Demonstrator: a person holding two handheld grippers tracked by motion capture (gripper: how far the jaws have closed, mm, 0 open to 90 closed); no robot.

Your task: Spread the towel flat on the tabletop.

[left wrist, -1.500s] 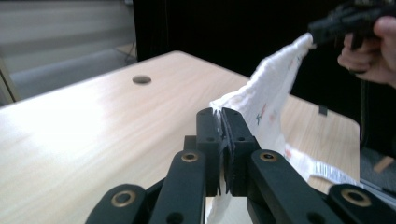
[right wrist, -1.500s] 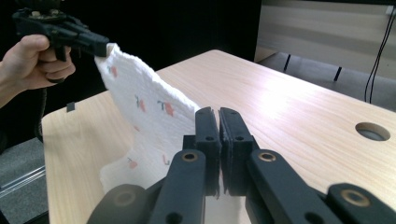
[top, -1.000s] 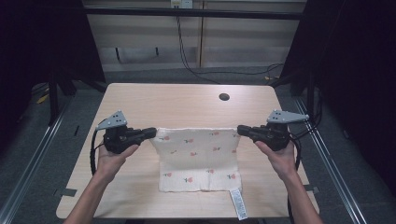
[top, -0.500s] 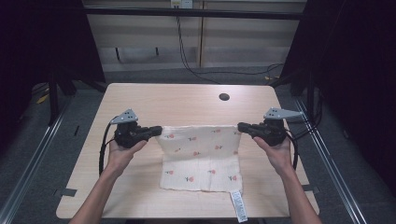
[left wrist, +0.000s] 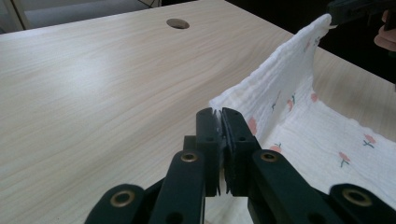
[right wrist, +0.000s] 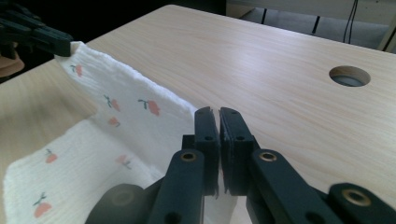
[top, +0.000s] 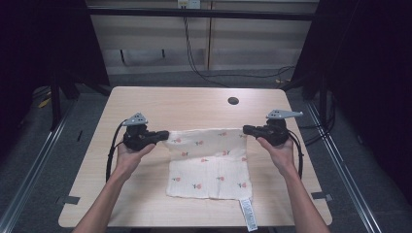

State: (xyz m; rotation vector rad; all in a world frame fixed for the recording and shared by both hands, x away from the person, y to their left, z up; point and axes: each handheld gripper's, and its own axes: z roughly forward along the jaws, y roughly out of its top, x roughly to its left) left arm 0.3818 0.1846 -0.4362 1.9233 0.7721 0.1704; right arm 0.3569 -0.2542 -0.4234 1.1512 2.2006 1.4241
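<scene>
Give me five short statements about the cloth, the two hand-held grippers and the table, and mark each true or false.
1. The left hand-held gripper is clamped on a far corner of the cloth. True.
2. The right hand-held gripper hangs open beside the cloth. False: it is shut on the other far corner.
3. The cloth is plain white. False: it has small red prints.
4. A label hangs off the cloth's near edge. True.
5. The table has a round hole. True.

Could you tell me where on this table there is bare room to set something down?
The table is bare beyond the cloth, up to the cable hole, and along both side edges outside the left gripper and right gripper. The centre and near edge are crowded.
</scene>
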